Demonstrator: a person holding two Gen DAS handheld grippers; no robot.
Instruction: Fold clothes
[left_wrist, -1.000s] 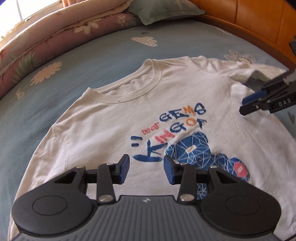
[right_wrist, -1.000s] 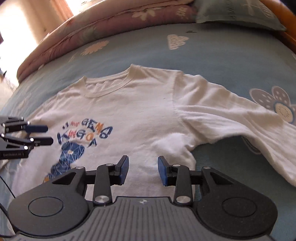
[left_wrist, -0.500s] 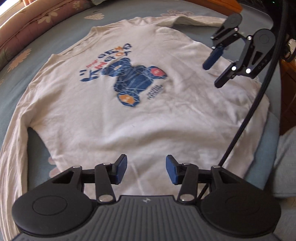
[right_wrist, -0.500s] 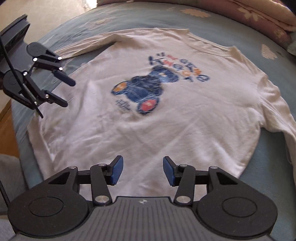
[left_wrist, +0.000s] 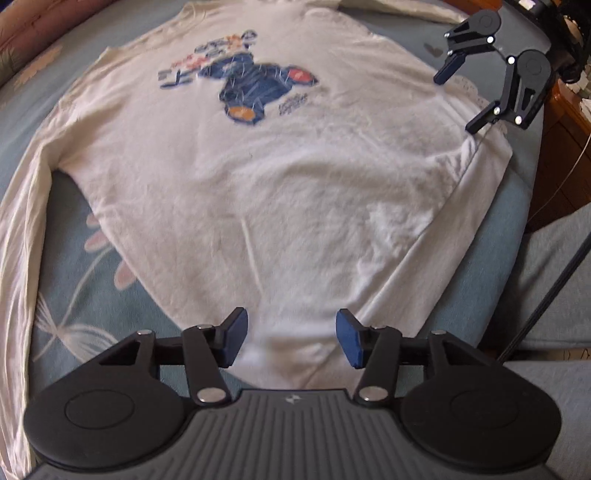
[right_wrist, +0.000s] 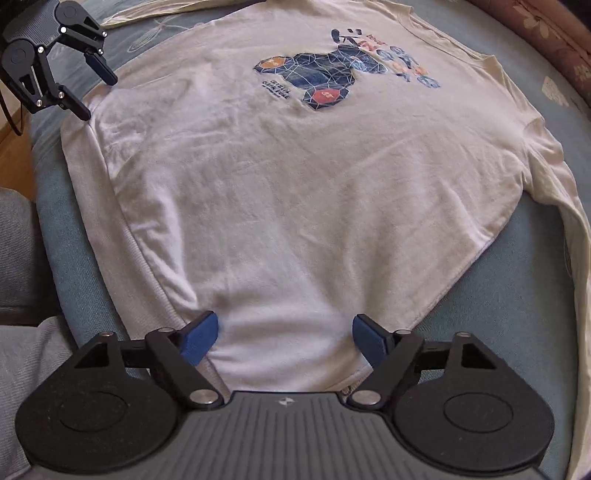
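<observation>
- The white long-sleeved shirt (right_wrist: 295, 177) lies flat, print side up, on the blue flowered bedspread (left_wrist: 85, 266); its hem runs along the near edge of the bed, beside a grey-clad leg (right_wrist: 22, 354).
- The cloth is soft knit, lightly creased, with a ribbed hem band and a blue-and-orange bear print (right_wrist: 314, 79) high on the chest.
- One sleeve (left_wrist: 22, 258) trails down the shirt's side in the left wrist view; the other (right_wrist: 561, 206) does the same in the right wrist view. Bare bedspread shows between each sleeve and the body.
- The left gripper (left_wrist: 291, 338) hangs over one hem corner, its blue-padded jaws apart with nothing clamped; they have just been opening.
- The right gripper (right_wrist: 284, 338) hangs over the other hem corner, jaws spread wider, nothing pinched; they too have just been opening.
- Each claw shows in the other's view at the far hem corner, just at the shirt's edge; whether it touches the cloth I cannot tell.
- A quilt (right_wrist: 546, 26) borders the far side, and wood (left_wrist: 561, 162) lies beyond the bed's edge.
</observation>
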